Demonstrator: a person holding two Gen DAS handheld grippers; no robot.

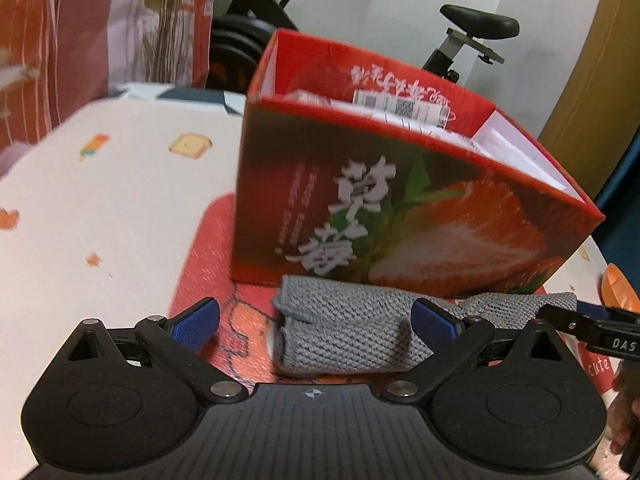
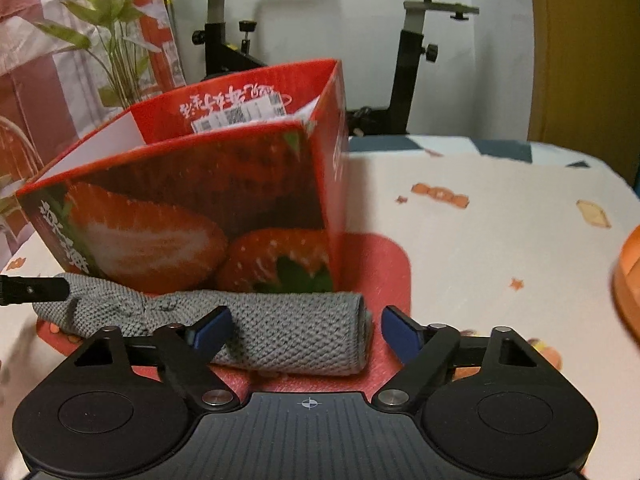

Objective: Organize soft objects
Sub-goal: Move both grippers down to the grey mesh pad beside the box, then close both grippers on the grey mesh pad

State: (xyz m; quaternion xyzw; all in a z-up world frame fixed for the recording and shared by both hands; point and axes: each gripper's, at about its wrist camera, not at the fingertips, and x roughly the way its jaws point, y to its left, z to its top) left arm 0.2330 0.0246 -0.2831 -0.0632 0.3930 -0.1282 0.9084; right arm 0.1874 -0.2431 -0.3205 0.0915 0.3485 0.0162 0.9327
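Observation:
A rolled grey knitted towel point(image 1: 348, 332) lies on a red mat point(image 1: 208, 272) just in front of an open red strawberry box point(image 1: 400, 216). My left gripper point(image 1: 314, 324) is open around the roll's left end; its right pad hangs over the cloth and its left pad stands clear of it. My right gripper point(image 2: 306, 332) is open around the towel's point(image 2: 296, 336) right end, with a gap at the right pad. The box point(image 2: 180, 208) holds white paper items. Each view shows a finger of the other gripper at the roll's far end: the right gripper's fingers point(image 1: 568, 322), the left gripper's fingers point(image 2: 32, 290).
The table wears a cream cloth point(image 1: 100, 208) with small food prints. An orange bowl point(image 2: 628, 280) sits at the right edge. Behind the table stand an exercise bike point(image 2: 416, 40), a green plant point(image 2: 116, 40) and red patterned curtains.

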